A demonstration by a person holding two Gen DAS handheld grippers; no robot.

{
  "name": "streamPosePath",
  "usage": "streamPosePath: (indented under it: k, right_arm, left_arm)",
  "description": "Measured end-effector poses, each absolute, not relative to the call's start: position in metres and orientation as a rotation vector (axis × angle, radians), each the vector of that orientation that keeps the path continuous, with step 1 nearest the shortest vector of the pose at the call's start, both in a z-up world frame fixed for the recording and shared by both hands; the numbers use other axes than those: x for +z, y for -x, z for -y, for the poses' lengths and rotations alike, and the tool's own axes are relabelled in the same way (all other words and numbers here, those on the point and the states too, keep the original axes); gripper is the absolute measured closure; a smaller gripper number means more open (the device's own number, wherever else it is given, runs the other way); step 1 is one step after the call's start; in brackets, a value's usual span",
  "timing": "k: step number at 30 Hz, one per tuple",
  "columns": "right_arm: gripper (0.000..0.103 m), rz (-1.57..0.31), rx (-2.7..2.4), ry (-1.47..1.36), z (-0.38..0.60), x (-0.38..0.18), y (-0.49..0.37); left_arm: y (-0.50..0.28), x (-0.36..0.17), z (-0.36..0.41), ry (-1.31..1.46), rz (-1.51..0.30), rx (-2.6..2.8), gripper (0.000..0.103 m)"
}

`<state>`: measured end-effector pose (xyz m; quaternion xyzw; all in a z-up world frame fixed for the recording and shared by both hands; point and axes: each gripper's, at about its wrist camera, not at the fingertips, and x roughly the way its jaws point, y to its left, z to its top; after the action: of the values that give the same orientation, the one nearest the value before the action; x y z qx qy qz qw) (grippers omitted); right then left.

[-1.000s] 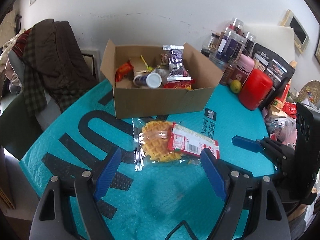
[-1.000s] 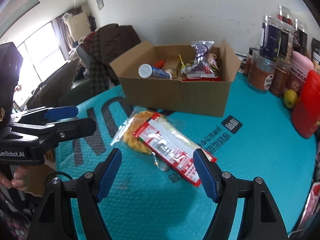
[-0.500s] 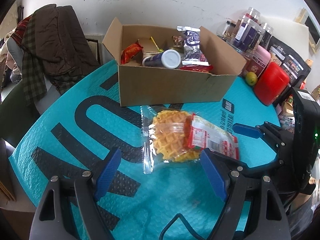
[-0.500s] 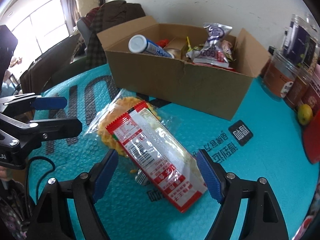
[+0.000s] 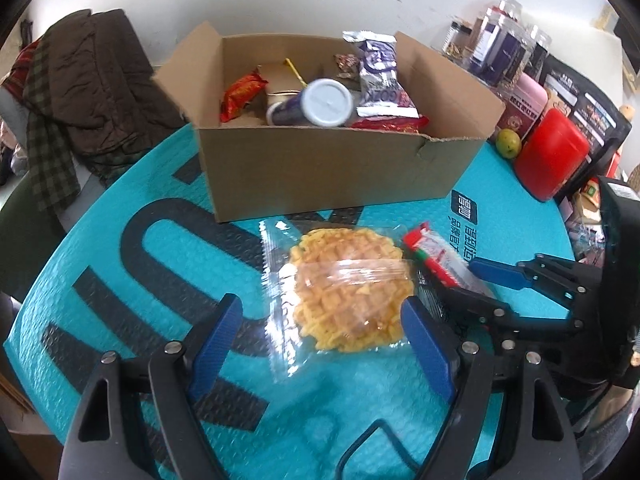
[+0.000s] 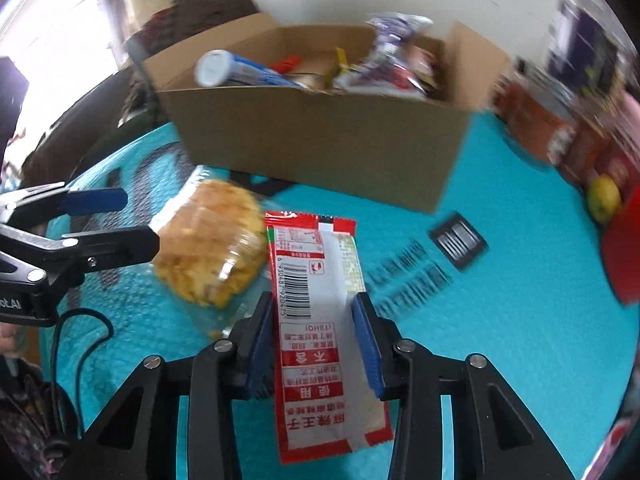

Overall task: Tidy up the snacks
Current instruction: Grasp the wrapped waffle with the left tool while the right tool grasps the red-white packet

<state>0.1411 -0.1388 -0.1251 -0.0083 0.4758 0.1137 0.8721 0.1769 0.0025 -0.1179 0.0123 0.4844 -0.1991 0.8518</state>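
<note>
A red-and-white snack packet [image 6: 320, 312] lies on the teal table cover, and my right gripper [image 6: 316, 328] is shut on its two long sides. The packet also shows in the left wrist view [image 5: 436, 260], next to the right gripper [image 5: 472, 284]. A bagged yellow waffle [image 5: 348, 292] lies just left of the packet and shows in the right wrist view [image 6: 212, 240] too. My left gripper [image 5: 320, 340] is open, its fingers on either side of the waffle's near edge. An open cardboard box [image 5: 328, 172] holding several snacks stands behind.
Jars [image 5: 500, 48], a red container [image 5: 552, 156] and a green fruit [image 5: 509, 143] stand at the table's right back. A chair with a brown coat [image 5: 80, 92] is at the left. The teal cover [image 5: 120, 264] spans the table.
My right gripper moved forward and closed on the red packet. My left gripper moved closer to the waffle and stayed open.
</note>
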Motion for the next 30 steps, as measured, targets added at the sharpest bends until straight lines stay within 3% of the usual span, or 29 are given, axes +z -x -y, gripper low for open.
streamPosePath:
  k: [8, 12, 18, 20, 30]
  right_arm:
    - [0.064, -1.000, 0.084, -0.042, 0.167, -0.124, -0.121]
    - [0.063, -0.999, 0.049, -0.064, 0.177, -0.122, -0.113]
    - [0.045, -1.020, 0.020, -0.109, 0.178, -0.130, -0.114]
    - [0.034, -1.029, 0.022, -0.133, 0.180, -0.134, -0.113]
    - [0.030, -1.005, 0.022, -0.061, 0.169, -0.137, -0.114]
  left_arm:
    - [-0.189, -0.138, 0.016, -0.052, -1.074, -0.431, 0.021]
    - [-0.197, -0.147, 0.022, -0.049, -1.120, -0.426, 0.003]
    - [-0.199, -0.153, 0.039, -0.118, -1.112, -0.428, 0.000]
    - [-0.198, -0.153, 0.047, -0.151, -1.103, -0.429, 0.000]
    - [-0.201, -0.157, 0.064, -0.160, -1.069, -0.403, 0.000]
